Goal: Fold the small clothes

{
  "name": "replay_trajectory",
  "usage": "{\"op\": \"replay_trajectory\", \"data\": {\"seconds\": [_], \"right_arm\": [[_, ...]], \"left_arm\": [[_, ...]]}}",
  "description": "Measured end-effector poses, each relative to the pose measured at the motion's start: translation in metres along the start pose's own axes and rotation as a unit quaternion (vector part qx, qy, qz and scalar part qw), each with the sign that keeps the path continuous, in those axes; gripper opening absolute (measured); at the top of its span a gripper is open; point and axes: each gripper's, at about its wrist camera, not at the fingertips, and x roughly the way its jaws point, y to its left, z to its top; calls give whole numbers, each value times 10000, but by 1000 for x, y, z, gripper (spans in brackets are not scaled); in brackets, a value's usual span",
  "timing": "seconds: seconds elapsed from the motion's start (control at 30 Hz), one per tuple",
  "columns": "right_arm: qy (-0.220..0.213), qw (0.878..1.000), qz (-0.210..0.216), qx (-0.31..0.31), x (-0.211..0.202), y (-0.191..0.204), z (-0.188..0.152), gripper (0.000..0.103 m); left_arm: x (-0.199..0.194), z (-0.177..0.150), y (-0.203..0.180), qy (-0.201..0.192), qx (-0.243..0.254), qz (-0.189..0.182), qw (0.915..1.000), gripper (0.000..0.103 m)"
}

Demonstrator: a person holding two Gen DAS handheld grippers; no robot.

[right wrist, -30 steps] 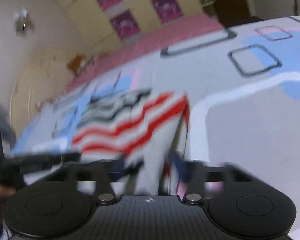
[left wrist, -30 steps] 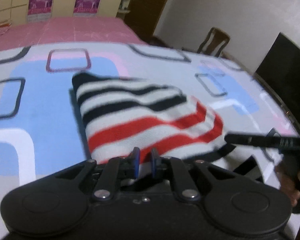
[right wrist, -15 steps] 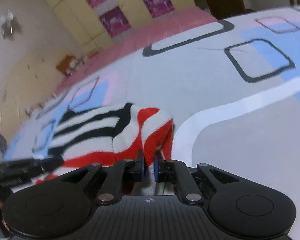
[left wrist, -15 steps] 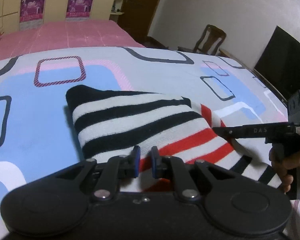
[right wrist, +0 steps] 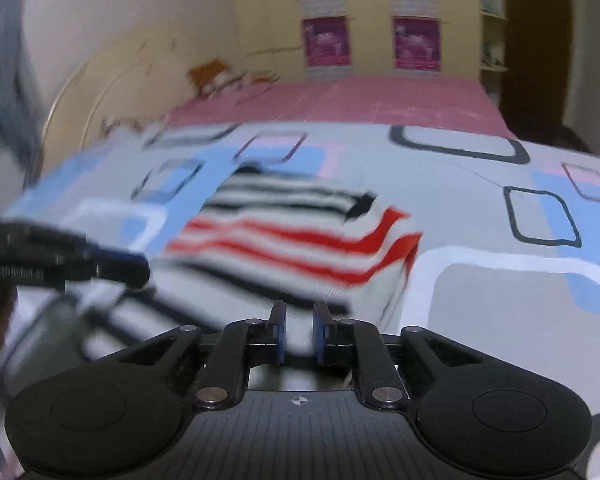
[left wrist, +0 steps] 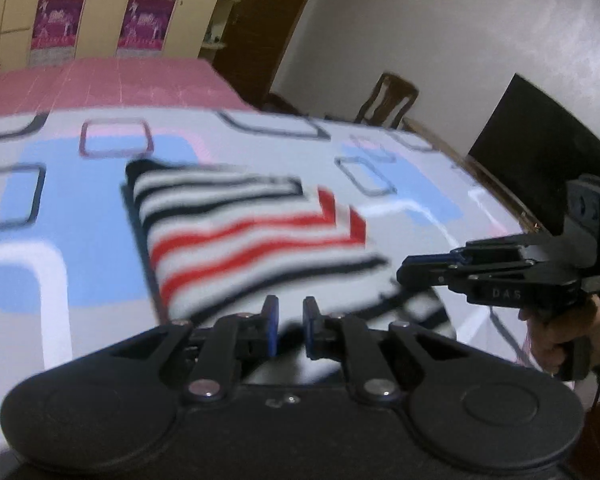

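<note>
Two grippers hover at the near edge of your striped sweater [left wrist: 252, 236], which lies folded on the patterned sheet [left wrist: 60, 216]. Your left gripper [left wrist: 287, 330] has its jaws slightly parted, gripping nothing. Your right gripper [right wrist: 299, 332] is likewise parted and empty, just short of the cloth.

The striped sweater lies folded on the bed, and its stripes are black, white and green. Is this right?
Not quite. The striped sweater lies folded on the bed, but its stripes are black, white and red, not green. Both wrist views show this.
</note>
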Motion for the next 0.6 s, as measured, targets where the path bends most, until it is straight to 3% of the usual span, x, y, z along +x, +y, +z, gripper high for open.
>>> {"op": "replay_trajectory", "data": {"seconds": [0.17,0.23,0.47,0.6], "right_arm": [[345,9977,-361,-461,14,14,-26,13],[471,9964,-494,-507,21,8,-36,2],[446,9968,-526,-401,24,-1,-50,0],[286,9980,-517,-219,-3,7,-43,0]], "left_arm": [[7,-17,-6,215,91,135,9996,10],[14,-23,-7,331,130,151,9993,10],[19,-36,-6,470,318,210,9982,10],[-3,-33,-15,321,331,189,9988,10]]}}
